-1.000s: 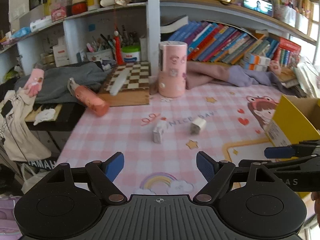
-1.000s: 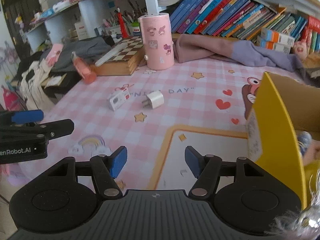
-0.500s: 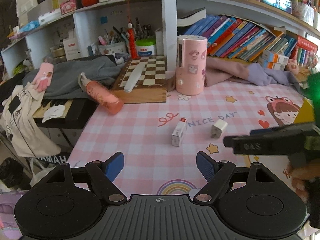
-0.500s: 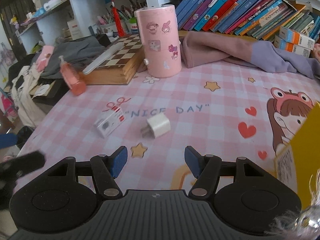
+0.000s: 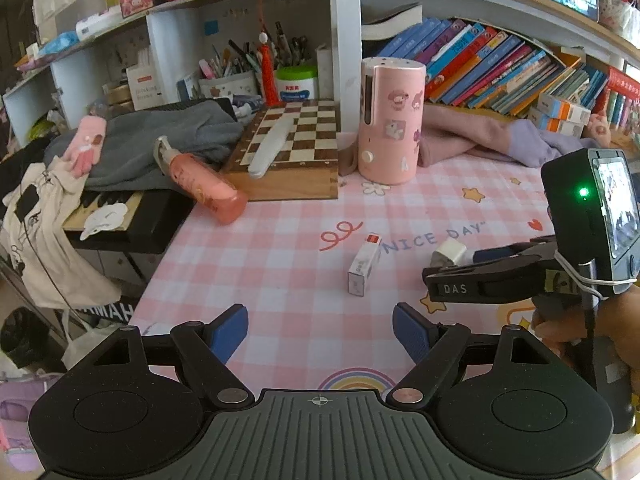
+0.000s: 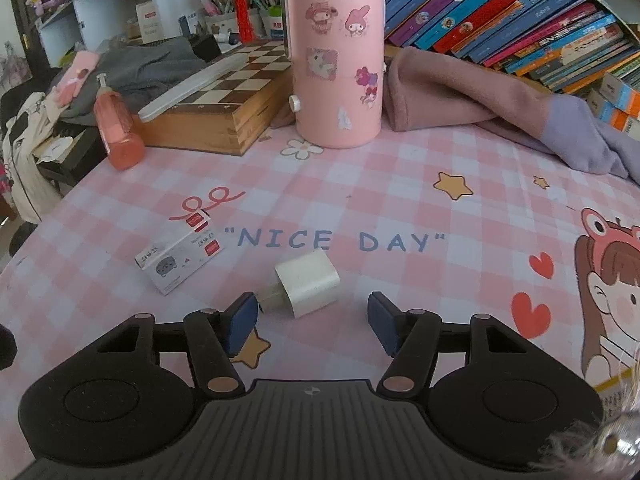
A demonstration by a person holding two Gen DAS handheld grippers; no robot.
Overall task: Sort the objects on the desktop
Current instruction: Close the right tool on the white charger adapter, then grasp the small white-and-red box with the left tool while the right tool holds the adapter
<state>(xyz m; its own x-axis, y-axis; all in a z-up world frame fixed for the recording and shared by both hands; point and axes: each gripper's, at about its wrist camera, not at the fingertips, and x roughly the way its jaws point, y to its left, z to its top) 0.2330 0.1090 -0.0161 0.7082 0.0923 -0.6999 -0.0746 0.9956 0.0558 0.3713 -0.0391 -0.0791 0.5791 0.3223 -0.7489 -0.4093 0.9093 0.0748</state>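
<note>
A white charger plug [image 6: 308, 284] lies on the pink checked mat [image 6: 400, 200], just under the "NICE DAY" print. My right gripper [image 6: 311, 316] is open and low over the mat. The plug's near end sits between its blue fingertips, and the left pad [image 6: 240, 316] is close to the prongs without pressing. A small white box with red labels [image 6: 180, 258] lies to the plug's left. My left gripper [image 5: 320, 332] is open over the mat's front with nothing between its fingers. The box [image 5: 364, 268] is ahead of it, and the right gripper reaches in from the right.
A tall pink sticker-covered canister [image 6: 336, 60] stands behind the plug. A wooden chessboard box [image 6: 224, 116] and a tipped pink spray bottle [image 6: 118, 128] are at the back left. Pink and purple cloth [image 6: 480, 100] lies under a row of books [image 6: 520, 20]. The table's left edge [image 5: 160, 260] drops to clutter.
My right gripper has moved left, forward and down to the charger plug, and the yellow box has left its view. In the left wrist view it reaches further in; the left gripper shifted slightly.
</note>
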